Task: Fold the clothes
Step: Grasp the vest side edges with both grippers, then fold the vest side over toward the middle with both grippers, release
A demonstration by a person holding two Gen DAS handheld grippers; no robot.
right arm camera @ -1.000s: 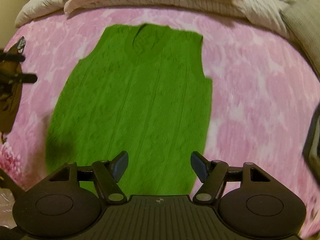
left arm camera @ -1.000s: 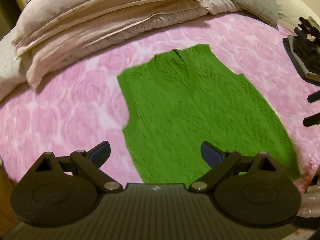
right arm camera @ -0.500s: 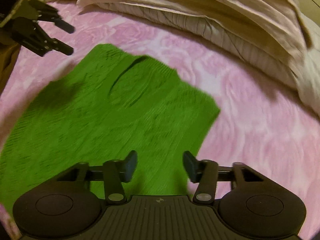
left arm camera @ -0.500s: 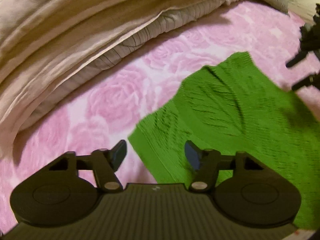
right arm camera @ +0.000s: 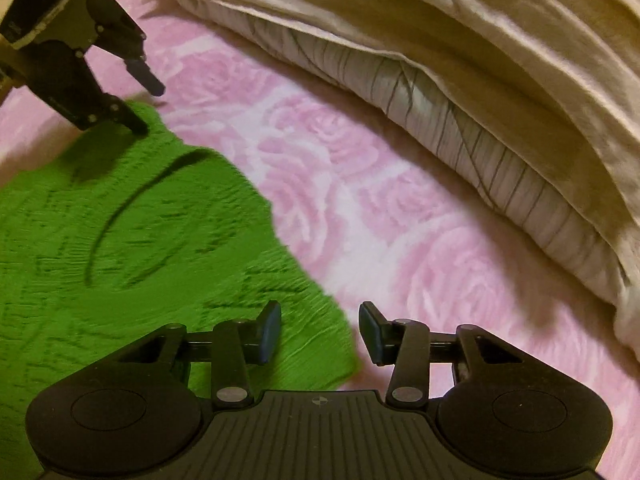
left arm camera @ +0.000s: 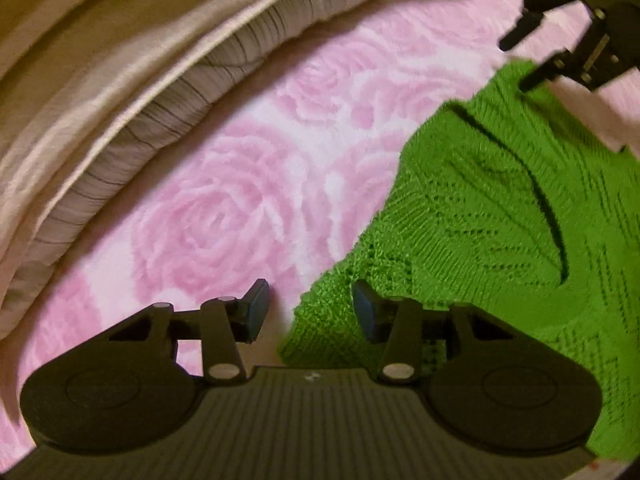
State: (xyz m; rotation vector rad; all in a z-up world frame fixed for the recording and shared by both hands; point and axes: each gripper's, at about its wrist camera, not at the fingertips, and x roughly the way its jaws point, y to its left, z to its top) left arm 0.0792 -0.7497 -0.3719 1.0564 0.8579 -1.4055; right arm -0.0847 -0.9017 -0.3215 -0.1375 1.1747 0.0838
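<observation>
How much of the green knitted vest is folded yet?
None so far. The green knitted vest lies spread flat on the pink rose-patterned blanket. The left gripper and right gripper each straddle a shoulder corner; their jaws have just been closing, but neither pinches the knit yet. Grasping and all folds remain.

Right gripper (right arm camera: 319,334), jaws just closing, straddles green vest's (right arm camera: 120,240) shoulder corner.

The left claw (left arm camera: 310,312) points steeply downward, its jaws part-open after just closing in, with nothing pressed between the blue pads. The right claw (right arm camera: 320,334) tilts down likewise, jaws also narrowed and part-open, and appears at two o'clock in the left wrist view.
</observation>
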